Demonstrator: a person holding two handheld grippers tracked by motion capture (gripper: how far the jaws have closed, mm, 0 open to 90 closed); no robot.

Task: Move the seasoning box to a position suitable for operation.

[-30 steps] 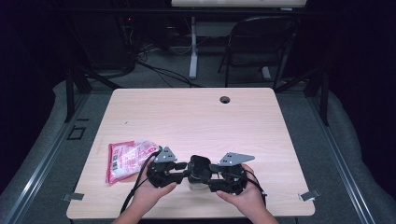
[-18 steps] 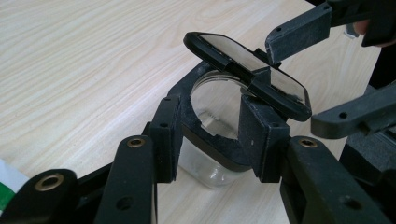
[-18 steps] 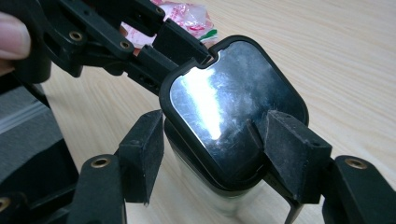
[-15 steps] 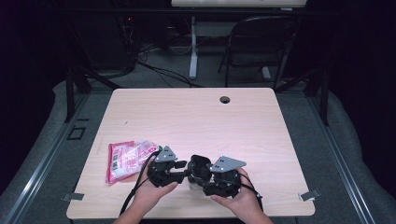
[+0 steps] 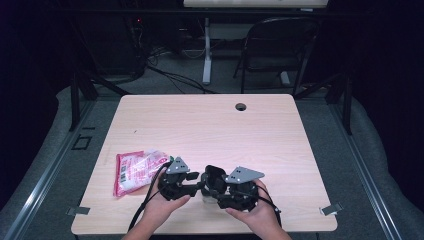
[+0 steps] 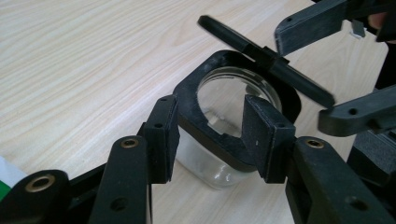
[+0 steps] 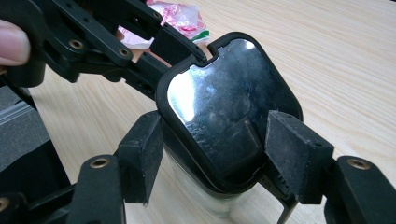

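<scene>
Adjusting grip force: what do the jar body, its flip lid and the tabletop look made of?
Jar body: clear, smooth, glass or hard plastic; the table shows through it.
Flip lid: black glossy plastic, by its mirror-like sheen.
Tabletop: pale wood-grain laminate, matte, probably.

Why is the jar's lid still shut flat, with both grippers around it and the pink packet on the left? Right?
The lid isn't shut flat: the left gripper view shows it hinged up above the jar's open mouth. The rest holds.

Clear glass jar with black hinged lid (image 5: 210, 186) sits at the table's (image 5: 210, 125) near edge, between both grippers. Pink plastic packet (image 5: 136, 170) lies just left.
</scene>
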